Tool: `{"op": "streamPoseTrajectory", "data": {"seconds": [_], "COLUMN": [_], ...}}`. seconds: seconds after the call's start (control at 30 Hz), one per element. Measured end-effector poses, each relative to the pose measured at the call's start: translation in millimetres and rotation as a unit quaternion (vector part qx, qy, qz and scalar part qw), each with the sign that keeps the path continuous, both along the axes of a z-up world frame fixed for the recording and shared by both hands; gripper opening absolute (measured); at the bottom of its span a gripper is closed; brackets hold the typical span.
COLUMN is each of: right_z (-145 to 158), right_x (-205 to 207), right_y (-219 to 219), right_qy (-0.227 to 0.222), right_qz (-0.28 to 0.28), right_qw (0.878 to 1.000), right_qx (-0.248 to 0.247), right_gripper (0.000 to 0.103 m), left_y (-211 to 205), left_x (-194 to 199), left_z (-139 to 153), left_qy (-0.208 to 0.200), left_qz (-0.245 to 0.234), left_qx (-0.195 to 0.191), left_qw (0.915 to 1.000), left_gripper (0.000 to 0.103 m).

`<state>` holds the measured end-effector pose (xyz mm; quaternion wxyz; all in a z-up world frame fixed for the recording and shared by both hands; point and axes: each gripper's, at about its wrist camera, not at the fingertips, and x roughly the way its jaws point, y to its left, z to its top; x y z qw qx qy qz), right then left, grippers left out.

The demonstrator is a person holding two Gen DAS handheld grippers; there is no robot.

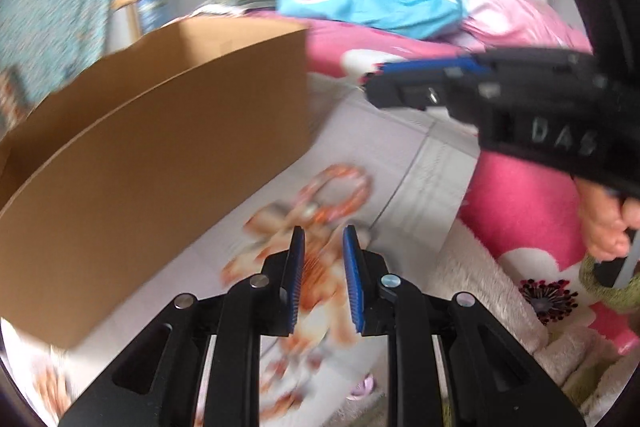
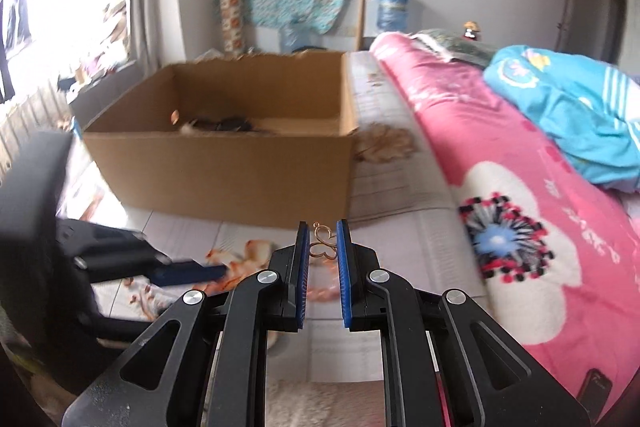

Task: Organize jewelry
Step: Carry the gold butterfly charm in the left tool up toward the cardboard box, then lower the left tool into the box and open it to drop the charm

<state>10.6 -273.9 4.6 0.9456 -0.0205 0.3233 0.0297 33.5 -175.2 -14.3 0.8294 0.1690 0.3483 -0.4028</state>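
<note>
Gold wire, bent into a small looping charm (image 2: 323, 242), sits pinched between the blue pads of my right gripper (image 2: 323, 243), held above the printed bed sheet (image 2: 400, 227) a little short of the open cardboard box (image 2: 224, 171). The charm stands roughly upright in the grip, its long axis running away from the camera toward the fingertips, with the little hanging ring at the far tip aimed at the box. My left gripper (image 1: 323, 239) holds nothing that I can see: its pads stand slightly apart over the blurred orange print of the sheet. The grip is my worry. The pads catch only the outer curves of thin wire, so I judge that a jolt or a roll of the wrist could twist the charm loose, and it would be hard to spot on the busy pattern or in the folds of the pink quilt (image 2: 520, 187). Squeezing harder could bend the wire.
</note>
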Motion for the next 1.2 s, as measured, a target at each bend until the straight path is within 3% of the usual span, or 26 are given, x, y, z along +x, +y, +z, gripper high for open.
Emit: {"op": "streamPoseTrajectory", "data": {"seconds": [0.17,0.37,0.5,0.67,0.87,1.03,1.2], "right_z": [8,5,6,14,29,47,71], "right_x": [0,7,7,5,3,5,13], "right_y": [-15,-30,-34,-37,-38,-37,-34], "right_qy": [-0.009,-0.007,-0.010,-0.021,-0.044,-0.071,-0.108], "right_qz": [-0.014,-0.024,-0.023,-0.022,-0.019,-0.010,0.011], "right_qw": [1.000,0.999,0.999,0.999,0.998,0.996,0.992], "right_qx": [0.009,0.025,0.034,0.038,0.046,0.053,0.059], "right_gripper": [0.011,0.011,0.011,0.012,0.011,0.011,0.011], "left_y": [-42,-52,-49,-37,-8,26,64], "left_x": [11,29,39,38,36,40,50], "left_z": [-10,-24,-25,-17,30,81,129], "left_qy": [-0.012,0.021,0.026,0.032,0.031,0.037,0.030], "left_qz": [-0.054,-0.055,-0.046,-0.035,-0.017,-0.003,0.022], "left_qx": [0.033,0.055,0.052,0.023,-0.044,-0.109,-0.148], "left_qw": [0.9979,0.9967,0.9973,0.9986,0.9984,0.9933,0.9883], "left_gripper": [0.019,0.022,0.009,0.009,0.009,0.009,0.009]}}
